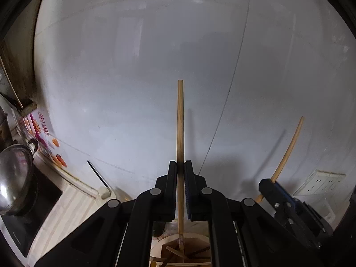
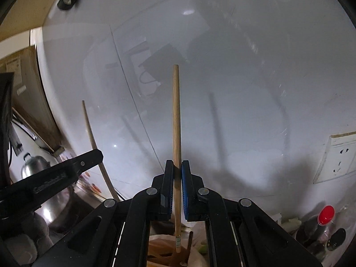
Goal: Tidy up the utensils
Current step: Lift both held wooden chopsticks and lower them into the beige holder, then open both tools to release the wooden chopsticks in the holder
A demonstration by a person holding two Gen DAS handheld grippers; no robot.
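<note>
Against the white wall we hold both grippers, left (image 1: 180, 166) and right (image 2: 177, 165), tilted slightly down, jaws each clamped on one upright chopstick (image 1: 180, 120).

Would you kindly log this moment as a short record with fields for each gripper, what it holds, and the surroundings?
left gripper: shut on left chopstick, held upright
right gripper: shut on right chopstick, held upright
below the grippers: wooden utensil holder with more sticks in it
backdrop: white wall
left side: steel pot on a dark cooktop
right side: wall socket, red-capped bottle
</note>
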